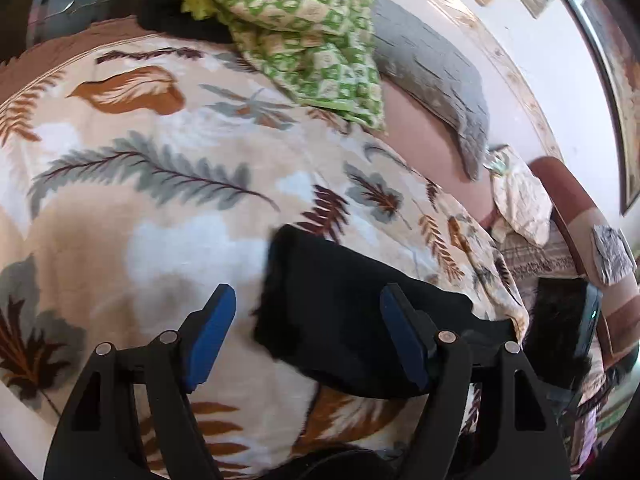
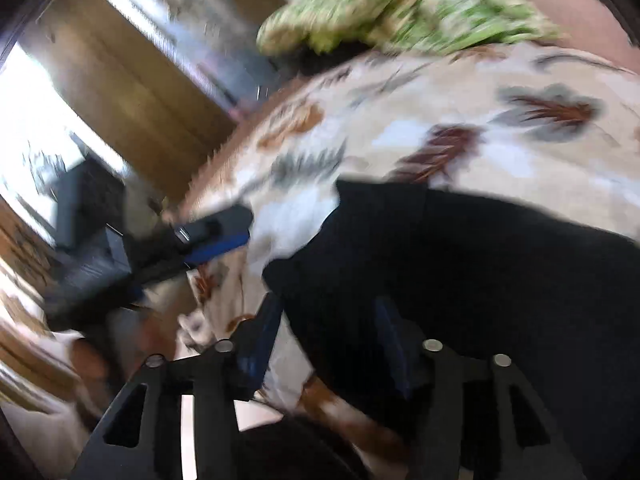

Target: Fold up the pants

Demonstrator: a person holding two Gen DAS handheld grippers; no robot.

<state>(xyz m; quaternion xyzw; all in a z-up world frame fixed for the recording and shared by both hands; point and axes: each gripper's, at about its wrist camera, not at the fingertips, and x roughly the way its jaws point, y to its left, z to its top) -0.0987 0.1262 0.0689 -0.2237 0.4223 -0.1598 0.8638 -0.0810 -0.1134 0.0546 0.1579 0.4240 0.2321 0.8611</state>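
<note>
The black pants (image 1: 360, 312) lie as a folded, roughly oblong bundle on the leaf-patterned blanket (image 1: 160, 184) covering the bed. In the left wrist view the bundle's long axis runs from its squared upper-left corner down toward the right edge of the bed, and its near long edge faces the gripper.

The left gripper (image 1: 308, 336) hovers over the bundle's near-left end. Its jaws stand wide apart and hold nothing: one blue pad (image 1: 210, 334) is over bare blanket, the other over the black cloth.

The right gripper (image 2: 328, 344) is over the pants (image 2: 480, 280) from the other side. The right wrist view is heavily motion-blurred. Its jaws appear spread, one finger beside the cloth edge and one over it; whether any fabric is pinched cannot be told. The left gripper (image 2: 216, 236) shows there at the bed's edge, apart from the pants.

Further up the bed lie a crumpled green-patterned cloth (image 1: 304, 28) and a grey pillow (image 1: 432, 76), both well apart from the pants.
</note>
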